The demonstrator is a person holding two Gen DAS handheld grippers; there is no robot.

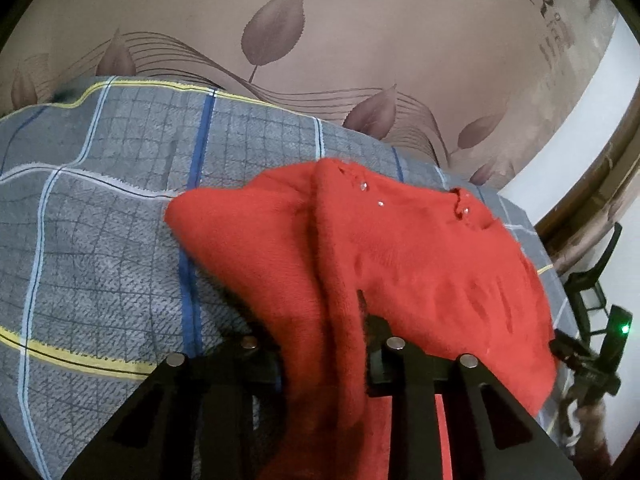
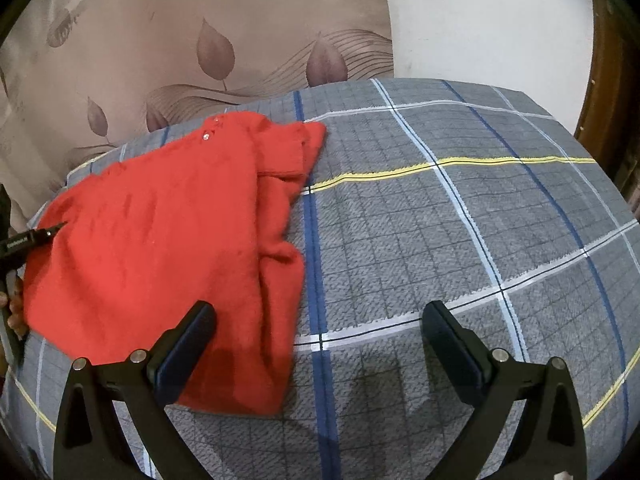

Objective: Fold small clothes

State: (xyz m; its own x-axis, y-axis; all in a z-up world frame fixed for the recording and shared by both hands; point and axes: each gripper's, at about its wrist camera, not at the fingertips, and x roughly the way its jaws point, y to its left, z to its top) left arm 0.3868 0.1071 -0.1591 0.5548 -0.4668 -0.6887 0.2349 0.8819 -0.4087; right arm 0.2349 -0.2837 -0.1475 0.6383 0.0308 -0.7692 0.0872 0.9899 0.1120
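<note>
A small red fuzzy sweater (image 2: 160, 240) with shiny buttons lies partly folded on a grey checked bedcover (image 2: 440, 240). In the left wrist view my left gripper (image 1: 324, 352) is shut on a raised fold of the sweater (image 1: 400, 248), which drapes over and between its fingers. My right gripper (image 2: 320, 340) is open and empty, low over the bedcover at the sweater's near right edge, its left finger (image 2: 188, 344) over the red cloth. The left gripper also shows at the left edge of the right wrist view (image 2: 28, 240).
A beige headboard with leaf prints (image 1: 320, 40) rises behind the bed, with a white wall (image 2: 480, 20) and a brown wooden frame (image 2: 600, 80) to its right. The bedcover (image 1: 100, 220) extends to the left.
</note>
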